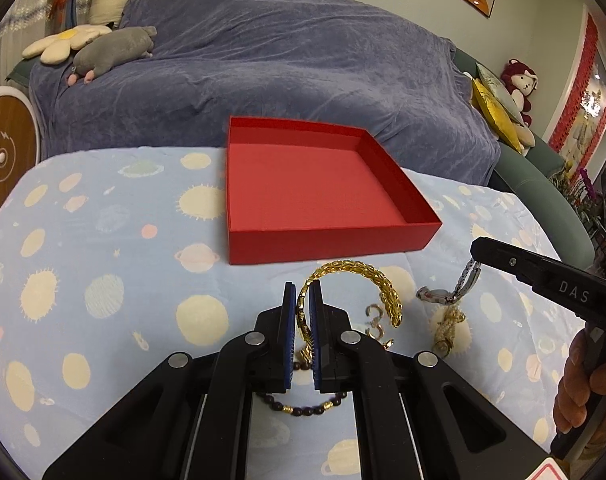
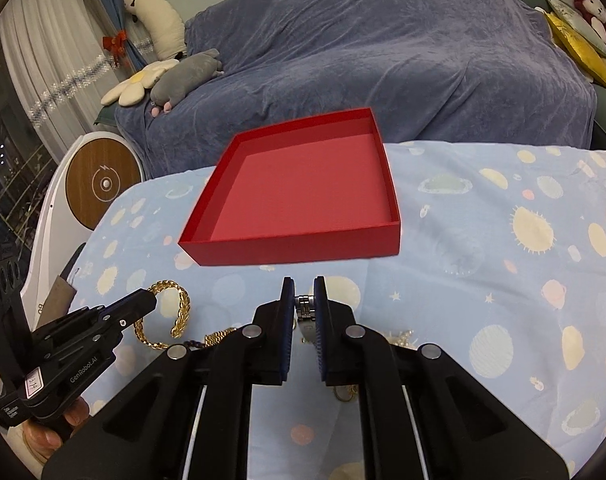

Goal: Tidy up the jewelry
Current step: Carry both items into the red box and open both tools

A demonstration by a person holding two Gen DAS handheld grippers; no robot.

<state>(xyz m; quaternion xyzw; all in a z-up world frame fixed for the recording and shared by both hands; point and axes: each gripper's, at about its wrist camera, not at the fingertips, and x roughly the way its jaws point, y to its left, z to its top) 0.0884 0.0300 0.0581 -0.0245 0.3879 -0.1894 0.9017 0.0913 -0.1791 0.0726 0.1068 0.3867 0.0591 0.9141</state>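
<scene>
While pinched, watch [image 1: 449, 292] dangling vertical

Left gripper [image 1: 303, 292] clamped on gold bracelet [image 1: 359, 280], lifted before empty red box [image 1: 327, 236]. Right gripper [image 1: 474, 254] pinching silver watch [image 1: 443, 294] by its strap. Beaded bracelet [image 1: 303, 408] lying on patterned cloth [image 1: 103, 280].

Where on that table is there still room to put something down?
Inside the red box the floor is bare. The cloth left of the box is free, and so is the cloth right of it. It is crowded in front of the box: gold bangle, watch, hooks, beads, both tongs.
</scene>
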